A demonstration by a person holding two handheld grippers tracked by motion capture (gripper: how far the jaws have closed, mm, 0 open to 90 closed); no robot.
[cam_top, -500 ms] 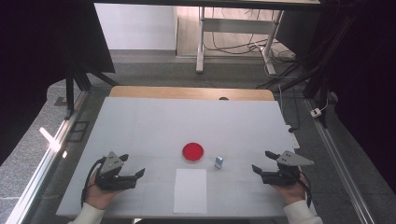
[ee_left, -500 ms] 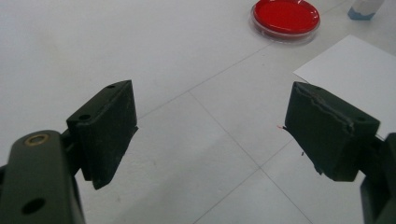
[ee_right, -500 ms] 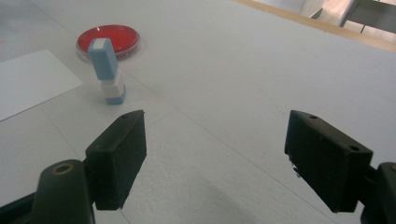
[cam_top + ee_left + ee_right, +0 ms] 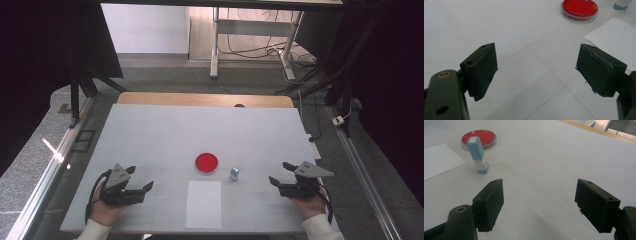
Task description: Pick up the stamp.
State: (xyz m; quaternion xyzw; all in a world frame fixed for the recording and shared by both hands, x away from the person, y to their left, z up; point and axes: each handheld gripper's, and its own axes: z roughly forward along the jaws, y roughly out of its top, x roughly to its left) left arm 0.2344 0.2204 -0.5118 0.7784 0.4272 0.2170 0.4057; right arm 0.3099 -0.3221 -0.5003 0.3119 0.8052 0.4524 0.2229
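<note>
A round red dish (image 4: 206,162) lies near the middle of the white table (image 4: 200,130); it also shows as the red dish (image 4: 579,8) and the red dish (image 4: 479,138). Just right of it stands a small blue and white block (image 4: 234,173), upright, seen as the block (image 4: 478,155). A white sheet of paper (image 4: 204,203) lies near the front edge. My left gripper (image 4: 139,186) rests at the front left, open and empty, its jaws wide in the left gripper (image 4: 536,67). At the front right my right gripper (image 4: 280,172) is open and empty too, right gripper (image 4: 540,200).
A wooden strip (image 4: 205,99) runs along the table's far edge. Beyond it stand a metal table frame (image 4: 250,35) and cables on the floor. Dark curtains hang at both sides.
</note>
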